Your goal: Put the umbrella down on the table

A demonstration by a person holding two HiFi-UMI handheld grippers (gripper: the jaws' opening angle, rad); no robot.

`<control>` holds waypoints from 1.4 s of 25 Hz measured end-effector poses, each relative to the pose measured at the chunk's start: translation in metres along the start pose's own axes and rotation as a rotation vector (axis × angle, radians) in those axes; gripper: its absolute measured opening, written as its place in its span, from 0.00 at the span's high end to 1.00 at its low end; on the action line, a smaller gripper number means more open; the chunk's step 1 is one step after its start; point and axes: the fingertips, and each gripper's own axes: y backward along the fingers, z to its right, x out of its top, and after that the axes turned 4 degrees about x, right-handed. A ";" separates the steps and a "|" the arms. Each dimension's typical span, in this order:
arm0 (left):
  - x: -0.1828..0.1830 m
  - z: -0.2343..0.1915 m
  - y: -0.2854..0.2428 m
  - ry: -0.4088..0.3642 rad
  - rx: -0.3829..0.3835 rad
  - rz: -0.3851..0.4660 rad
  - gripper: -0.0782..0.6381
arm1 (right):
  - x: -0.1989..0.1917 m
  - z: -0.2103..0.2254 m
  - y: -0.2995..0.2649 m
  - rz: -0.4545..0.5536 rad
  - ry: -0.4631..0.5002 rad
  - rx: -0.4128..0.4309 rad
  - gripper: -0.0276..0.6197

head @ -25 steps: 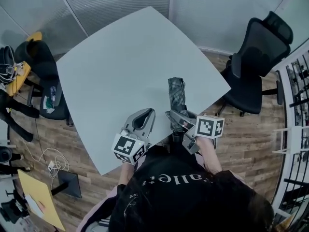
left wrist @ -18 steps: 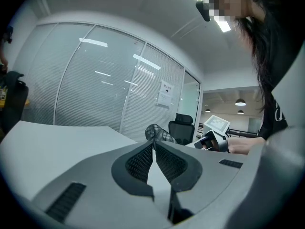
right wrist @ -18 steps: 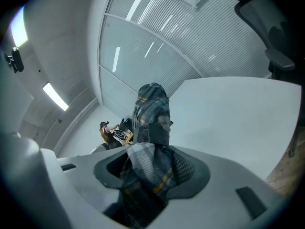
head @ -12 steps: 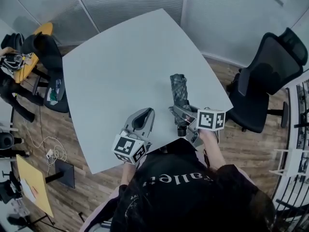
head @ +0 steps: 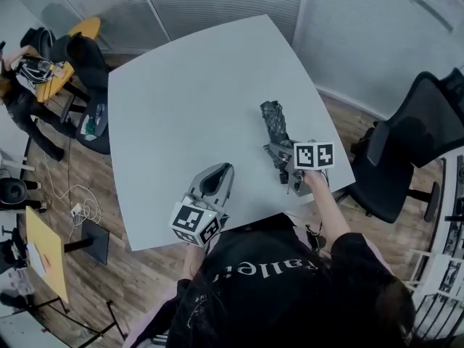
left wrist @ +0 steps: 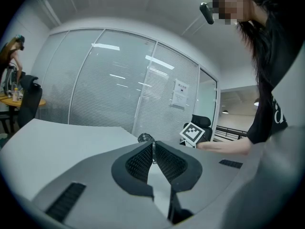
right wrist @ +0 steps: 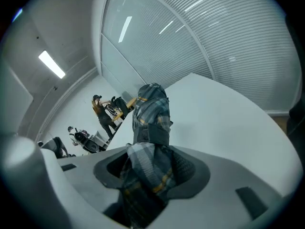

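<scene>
The left tongs [head: 222, 171], pressed together on nothing, hover over the pale grey square surface [head: 181, 85], likely just out of the way. The right tongs [head: 281, 156] clamp one end of the folded grey plaid fabric umbrella [head: 273, 120], angled low over the surface's right part, seemingly to lay it flat; contact is unclear.

My right gripper [right wrist: 151, 165] has its jaws clamped on a folded plaid umbrella [right wrist: 151, 111], which rises to mid-frame above the pale worktop [right wrist: 228, 132]. A person [right wrist: 101, 112] stands small at centre left. Blinds [right wrist: 228, 42] fill the upper right.
</scene>
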 end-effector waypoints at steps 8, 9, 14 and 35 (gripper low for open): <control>-0.006 -0.009 -0.007 0.022 0.061 -0.018 0.85 | 0.029 0.059 -0.050 -0.147 0.233 -0.118 0.63; -0.006 -0.011 -0.008 0.023 0.067 -0.019 0.85 | 0.032 0.065 -0.057 -0.172 0.268 -0.128 0.63; -0.004 -0.020 -0.010 0.052 0.097 -0.010 0.85 | 0.033 0.094 -0.087 -0.297 0.417 -0.185 0.63; -0.013 -0.041 0.012 0.068 0.180 -0.029 0.85 | 0.036 0.130 -0.110 -0.268 0.387 -0.252 0.51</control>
